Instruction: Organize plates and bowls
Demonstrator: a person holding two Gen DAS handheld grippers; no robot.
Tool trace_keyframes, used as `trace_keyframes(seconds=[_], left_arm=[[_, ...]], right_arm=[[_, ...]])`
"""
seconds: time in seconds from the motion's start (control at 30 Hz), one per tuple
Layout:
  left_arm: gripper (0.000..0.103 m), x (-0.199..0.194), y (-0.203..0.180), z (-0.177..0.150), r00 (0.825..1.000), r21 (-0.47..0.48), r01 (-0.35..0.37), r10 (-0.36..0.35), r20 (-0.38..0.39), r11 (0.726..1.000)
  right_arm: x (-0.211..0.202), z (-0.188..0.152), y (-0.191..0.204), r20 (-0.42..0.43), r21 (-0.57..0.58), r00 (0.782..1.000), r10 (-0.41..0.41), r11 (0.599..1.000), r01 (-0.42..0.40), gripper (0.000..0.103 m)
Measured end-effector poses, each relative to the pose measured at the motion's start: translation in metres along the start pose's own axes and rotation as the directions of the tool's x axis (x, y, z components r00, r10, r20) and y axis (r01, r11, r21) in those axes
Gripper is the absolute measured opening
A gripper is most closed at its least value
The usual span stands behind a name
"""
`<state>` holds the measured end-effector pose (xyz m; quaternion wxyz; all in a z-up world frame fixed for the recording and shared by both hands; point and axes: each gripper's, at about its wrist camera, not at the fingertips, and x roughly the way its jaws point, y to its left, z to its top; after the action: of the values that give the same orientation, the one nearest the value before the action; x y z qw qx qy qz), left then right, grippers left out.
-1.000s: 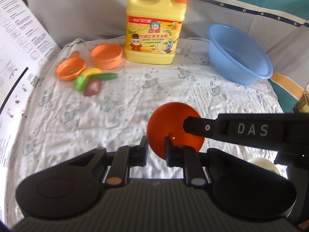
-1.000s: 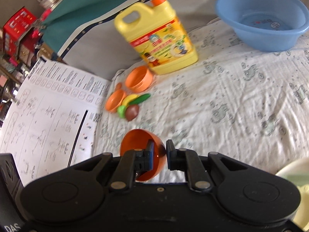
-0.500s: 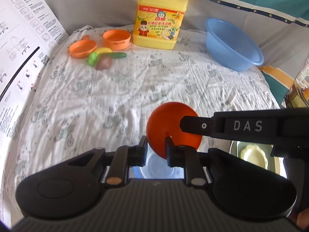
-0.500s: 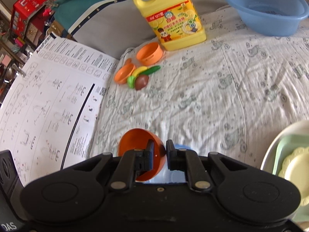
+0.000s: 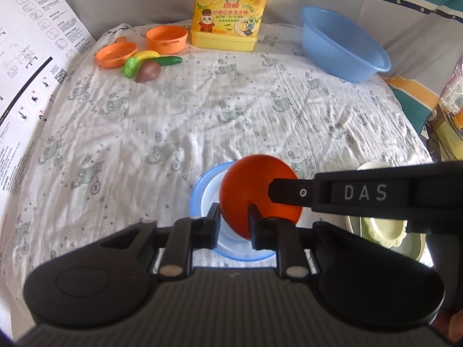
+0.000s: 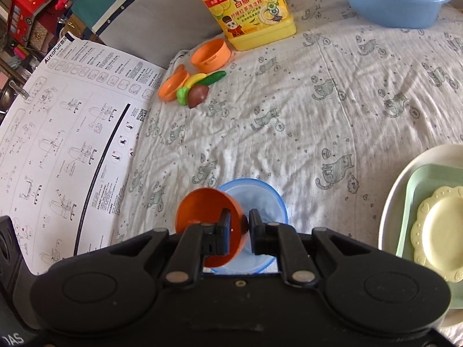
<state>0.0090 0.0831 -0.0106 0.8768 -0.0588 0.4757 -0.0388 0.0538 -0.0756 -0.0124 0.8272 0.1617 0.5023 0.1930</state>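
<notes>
Left wrist view: the left gripper (image 5: 233, 217) is clenched on the rim of the orange bowl (image 5: 257, 190), which is tilted on edge.
Right gripper (image 6: 239, 225): the opposite rim of the orange bowl (image 6: 207, 217) is grasped, one finger inside and one outside.
Orange bowl: it is held between both grippers, directly over the blue bowl (image 5: 199, 193).
Blue bowl (image 6: 260, 199): it is seen just beneath the fingertips, resting on the printed cloth (image 5: 202, 115).
To the right: a green tray (image 6: 416, 202) carrying a pale yellow plate (image 6: 442, 231) is seen.
Far ahead: a yellow detergent jug (image 5: 228, 14) and a blue basin (image 5: 344, 46) are placed.
Ahead left: toy vegetables (image 5: 147, 66) and two small orange dishes (image 5: 165, 39) are grouped beside an instruction sheet (image 6: 58, 144).
</notes>
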Motion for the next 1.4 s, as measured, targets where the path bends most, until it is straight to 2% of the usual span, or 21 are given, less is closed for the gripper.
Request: trace_keyframes(seconds=[0.47, 0.53, 0.57, 0.6, 0.63, 0.67, 0.7, 0.77, 0.87, 0.9, 0.97, 1.07, 1.4], left_arm=[[0.019, 0.017, 0.005, 0.0, 0.999, -0.005, -0.002, 0.002, -0.032, 1.0], [0.022, 0.018, 0.005, 0.001, 1.0, -0.004, -0.001, 0.001, -0.031, 1.0], [0.024, 0.018, 0.005, 0.001, 1.0, -0.005, 0.0, -0.001, -0.027, 1.0], [0.034, 0.017, 0.005, 0.001, 1.0, -0.005, 0.001, -0.001, -0.021, 1.0], [0.041, 0.015, 0.005, 0.001, 1.0, -0.005, -0.001, 0.001, -0.012, 1.0], [0.055, 0.013, 0.005, 0.001, 1.0, -0.005, -0.007, 0.007, 0.001, 1.0], [0.064, 0.011, 0.004, 0.001, 1.0, -0.002, -0.016, 0.016, 0.015, 1.0], [0.071, 0.006, 0.004, 0.003, 0.999, 0.0, -0.034, 0.034, 0.039, 0.999], [0.094, 0.001, 0.009, 0.006, 0.997, -0.028, -0.037, 0.039, 0.059, 0.999], [0.098, 0.0, 0.012, 0.006, 0.997, -0.038, -0.036, 0.038, 0.066, 0.999], [0.101, -0.002, 0.015, 0.006, 0.997, -0.045, -0.037, 0.04, 0.071, 0.998], [0.103, -0.004, 0.021, 0.003, 0.997, -0.06, -0.034, 0.038, 0.074, 0.998], [0.103, -0.003, 0.041, -0.019, 0.997, -0.097, -0.032, 0.039, 0.068, 0.995]], right_arm=[[0.016, 0.002, -0.005, -0.035, 0.016, 0.999, -0.001, 1.0, 0.001, 0.015], [0.017, 0.003, -0.005, -0.036, 0.016, 0.999, 0.001, 1.0, 0.0, 0.016], [0.018, 0.003, -0.005, -0.035, 0.011, 0.999, -0.002, 1.0, 0.002, 0.019], [0.017, 0.002, -0.004, -0.029, 0.002, 1.0, -0.01, 1.0, 0.01, 0.022], [0.016, 0.002, -0.002, -0.019, -0.009, 1.0, -0.018, 1.0, 0.018, 0.032], [0.014, 0.002, -0.001, -0.007, -0.019, 1.0, -0.025, 1.0, 0.024, 0.036], [0.013, 0.002, 0.001, 0.003, -0.029, 1.0, -0.03, 0.999, 0.03, 0.037], [0.009, 0.003, 0.002, 0.02, -0.038, 0.999, -0.03, 0.999, 0.031, 0.053], [0.002, 0.006, 0.003, 0.055, -0.052, 0.998, -0.04, 0.998, 0.043, 0.072], [0.0, 0.006, 0.002, 0.065, -0.055, 0.997, -0.044, 0.997, 0.047, 0.076], [-0.004, 0.007, 0.002, 0.083, -0.058, 0.995, -0.049, 0.997, 0.053, 0.091], [-0.01, 0.008, -0.002, 0.098, -0.049, 0.994, -0.054, 0.997, 0.059, 0.102], [-0.015, -0.004, -0.024, 0.066, 0.017, 0.996, -0.064, 0.998, 0.063, 0.103]])
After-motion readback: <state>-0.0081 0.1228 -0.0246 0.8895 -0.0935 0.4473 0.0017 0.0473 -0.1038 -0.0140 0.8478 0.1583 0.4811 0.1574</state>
